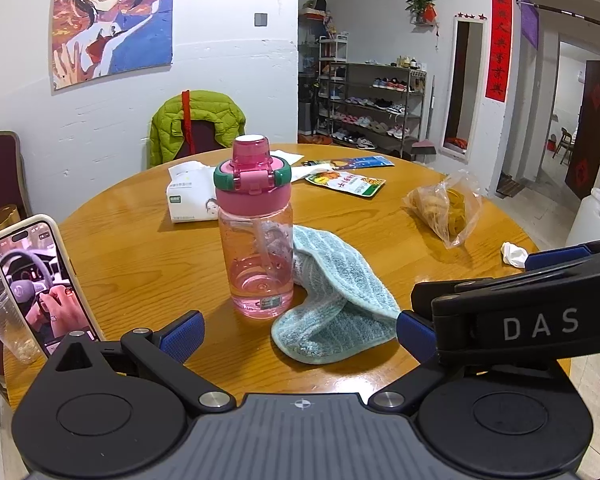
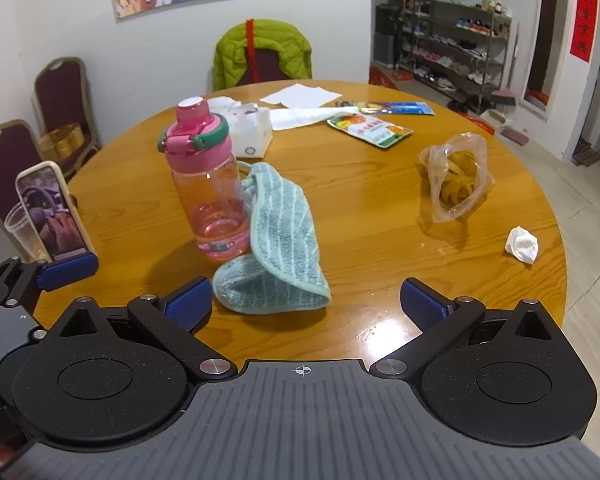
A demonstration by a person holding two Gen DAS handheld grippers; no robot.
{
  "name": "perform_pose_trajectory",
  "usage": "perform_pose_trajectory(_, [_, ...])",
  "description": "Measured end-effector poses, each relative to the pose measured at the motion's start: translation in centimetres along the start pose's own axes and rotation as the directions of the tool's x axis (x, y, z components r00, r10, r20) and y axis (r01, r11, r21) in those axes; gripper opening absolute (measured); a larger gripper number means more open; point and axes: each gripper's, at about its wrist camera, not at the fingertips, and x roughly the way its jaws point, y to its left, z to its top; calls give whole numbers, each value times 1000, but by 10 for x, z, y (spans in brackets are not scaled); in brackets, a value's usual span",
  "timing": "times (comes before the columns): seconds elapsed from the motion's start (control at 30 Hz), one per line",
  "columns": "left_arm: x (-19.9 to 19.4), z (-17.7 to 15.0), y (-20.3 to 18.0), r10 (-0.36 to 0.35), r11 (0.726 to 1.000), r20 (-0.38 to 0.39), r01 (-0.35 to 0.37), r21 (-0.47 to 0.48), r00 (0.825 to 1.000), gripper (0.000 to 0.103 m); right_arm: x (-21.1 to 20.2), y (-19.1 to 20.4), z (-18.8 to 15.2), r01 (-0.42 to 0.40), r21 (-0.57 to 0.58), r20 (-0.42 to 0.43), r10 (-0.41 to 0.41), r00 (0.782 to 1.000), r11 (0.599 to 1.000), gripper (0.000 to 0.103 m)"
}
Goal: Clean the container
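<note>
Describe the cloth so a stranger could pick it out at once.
On the round wooden table, find the pink bottle standing near the middle. The cloth lies crumpled against its right side: pale teal with thin light stripes, the only fabric among paper and plastic.

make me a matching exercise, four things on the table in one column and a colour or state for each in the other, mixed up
Things:
1. water bottle
2. cloth
3. phone
4. plastic bag

Descriptions:
A. propped upright, screen lit
B. clear, holding yellow rubber bands
C. pink, standing with its lid shut
D. light blue, folded, lying against the bottle's base

Pairs: 1-C, 2-D, 3-A, 4-B
</note>
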Motion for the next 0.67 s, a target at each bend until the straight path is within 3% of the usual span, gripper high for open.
perform_pose_trajectory(0.67, [1,-1,1,-12,1000,8,12,-7,1000,102,-1,5,1,23,-16,7,-23,1000,1000,103])
